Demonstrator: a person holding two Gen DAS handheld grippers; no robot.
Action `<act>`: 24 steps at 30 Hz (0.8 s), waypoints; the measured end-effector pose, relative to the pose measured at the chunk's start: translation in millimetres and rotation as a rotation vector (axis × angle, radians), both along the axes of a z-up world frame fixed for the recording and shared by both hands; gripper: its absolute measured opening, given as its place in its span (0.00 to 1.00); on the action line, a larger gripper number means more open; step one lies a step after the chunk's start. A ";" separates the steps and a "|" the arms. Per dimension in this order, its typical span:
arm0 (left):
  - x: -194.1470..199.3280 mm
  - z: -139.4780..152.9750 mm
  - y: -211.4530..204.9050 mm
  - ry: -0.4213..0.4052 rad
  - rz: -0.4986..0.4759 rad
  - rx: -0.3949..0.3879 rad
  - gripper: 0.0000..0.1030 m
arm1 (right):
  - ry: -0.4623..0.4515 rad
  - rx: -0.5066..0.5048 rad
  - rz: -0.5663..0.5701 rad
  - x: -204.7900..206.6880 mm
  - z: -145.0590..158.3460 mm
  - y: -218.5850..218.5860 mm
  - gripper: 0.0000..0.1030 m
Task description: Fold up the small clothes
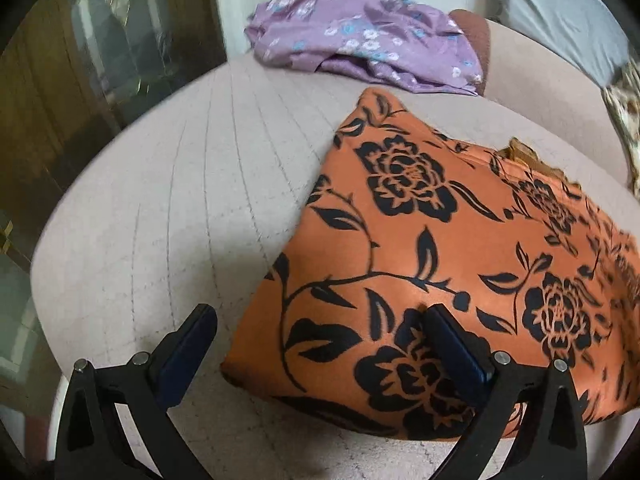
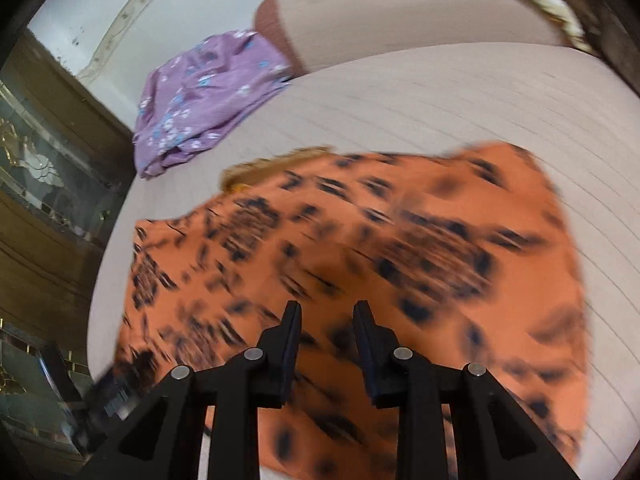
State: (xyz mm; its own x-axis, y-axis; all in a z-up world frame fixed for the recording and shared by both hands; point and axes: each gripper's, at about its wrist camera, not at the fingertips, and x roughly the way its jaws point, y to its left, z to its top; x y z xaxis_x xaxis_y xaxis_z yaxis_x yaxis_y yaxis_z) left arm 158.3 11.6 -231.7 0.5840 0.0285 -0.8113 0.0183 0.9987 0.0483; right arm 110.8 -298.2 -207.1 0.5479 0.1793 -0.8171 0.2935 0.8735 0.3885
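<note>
Garment in play: orange cloth with black flowers (image 1: 460, 248) lies spread on the pale quilted cushion (image 1: 168, 184), filling the lower right of the left wrist view and the centre of the right wrist view.

Next in the queue: purple flowered cloth (image 1: 360, 52) sits crumpled at the upper middle of that view, well apart from the orange one, untouched.

Left gripper (image 1: 320, 320): released, jaws spread wide. One finger hangs over bare cushion, the other over the near left corner of the orange cloth; nothing is pinched between them.

Right gripper (image 2: 327, 316): jaws only narrowly parted, with orange fabric showing through the gap. The view is badly smeared, so whether the fingers carry a fold or just hover over the cloth cannot be told.

Step in hand, as a judgement: looks like the run-up to a fold, with the left claw lining up on the near corner.

How to do it well: bring the left fingers down so that the corner's edge slips between them, then clench on the hem alone, not on the cushion cover beneath.

Carry: lift just enough to clear the rest of the cloth and bring the corner across to its opposite edge, keeping both sides level so the crease runs straight.

Watch for: thin fabric sliding out of a shallow pinch, or the far layer bunching.
</note>
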 end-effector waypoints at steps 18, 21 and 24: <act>-33.2 32.8 -56.1 -0.186 -0.256 -0.031 1.00 | -0.142 0.562 -0.388 -160.2 -30.6 -77.1 0.71; -33.4 28.9 -70.9 -0.164 -0.297 -0.027 1.00 | -0.131 0.615 -0.449 -163.7 -47.3 -74.4 0.71; -24.7 12.0 -79.8 -0.064 -0.313 -0.032 1.00 | -0.114 0.601 -0.498 -156.0 -64.0 -78.8 0.71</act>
State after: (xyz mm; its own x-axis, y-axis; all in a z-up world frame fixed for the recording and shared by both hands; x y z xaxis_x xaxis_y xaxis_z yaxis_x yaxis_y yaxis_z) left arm 133.5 -68.2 -219.7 0.6099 -0.1853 -0.7705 0.3227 0.9461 0.0280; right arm -45.2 -376.9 -271.0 0.7546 0.2837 -0.5917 0.5248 0.2805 0.8037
